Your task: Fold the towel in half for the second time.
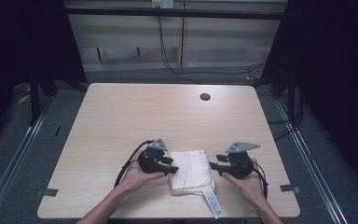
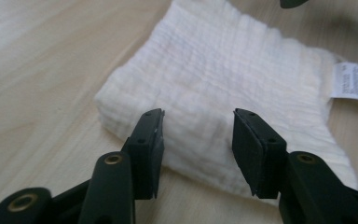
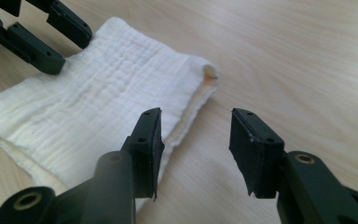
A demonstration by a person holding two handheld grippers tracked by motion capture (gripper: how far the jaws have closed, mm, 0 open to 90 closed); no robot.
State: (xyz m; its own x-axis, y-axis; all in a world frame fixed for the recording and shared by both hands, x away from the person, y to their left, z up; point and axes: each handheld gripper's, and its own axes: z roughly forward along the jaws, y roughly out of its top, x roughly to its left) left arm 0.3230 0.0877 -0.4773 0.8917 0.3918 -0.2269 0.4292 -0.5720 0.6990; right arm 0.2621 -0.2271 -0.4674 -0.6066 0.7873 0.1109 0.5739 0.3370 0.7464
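Observation:
A folded white cloth (image 1: pixel 191 170) lies flat near the front edge of the wooden table (image 1: pixel 144 112), with a printed label (image 1: pixel 213 203) sticking out of its near right corner. My left gripper (image 1: pixel 172 166) sits at the cloth's left edge. In the left gripper view it (image 2: pixel 198 140) stands open, its pads just short of the cloth (image 2: pixel 228 70) and not pressing on it. My right gripper (image 1: pixel 213 166) is at the cloth's right edge. In the right gripper view it (image 3: pixel 196 140) is open over bare wood, one finger beside the cloth (image 3: pixel 98 93). The left gripper (image 3: pixel 37 32) shows across it.
A round cable hole (image 1: pixel 205 97) sits at the table's far right. Cables (image 1: pixel 168 56) hang behind the table against the pale wall. Dark curtains flank both sides. The label (image 2: pixel 354 84) lies on the wood beyond the cloth in the left gripper view.

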